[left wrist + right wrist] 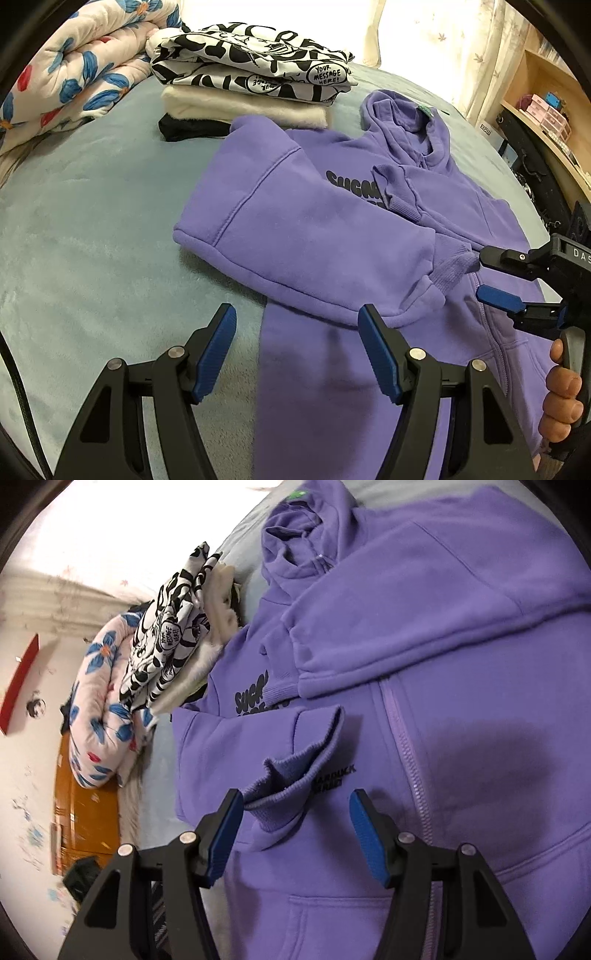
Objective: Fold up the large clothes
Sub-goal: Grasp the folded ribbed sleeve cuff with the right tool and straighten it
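Purple zip hoodie point(332, 229) lay face-up on the bed point(92, 240), w/ its hood point(399, 114) toward the far edge and its hem toward the near edge. Both sleeves were folded in across the chest; one sleeve point(288, 236) crossed the front w/ its ribbed cuff point(452, 266) ending near the zipper point(410, 753), partly covering the black chest lettering point(354, 181).

Left claw point(297, 343) hovered over the hoodie's lower part near the near edge, jaws spread, nothing between the blue pads point(218, 354). It straddled the hoodie's side edge, one pad over the bare bed cover, the other over purple fabric.

Right claw point(295, 819) was released too, jaws apart; the cuff point(291, 782) sat just ahead of them, close to one pad, but not pinched. In the left wrist view the right claw point(484, 275) came in from the right edge of the bed, tips just beside that cuff, w/ a hand point(561, 391) on its handle.

Toward the far edge, just beside the hoodie's shoulder, sat a stack of folded clothes point(251, 81): black-and-white print on top, cream item under it, something dark at the bottom. A floral quilt point(74, 70) was bunched at the far left corner.
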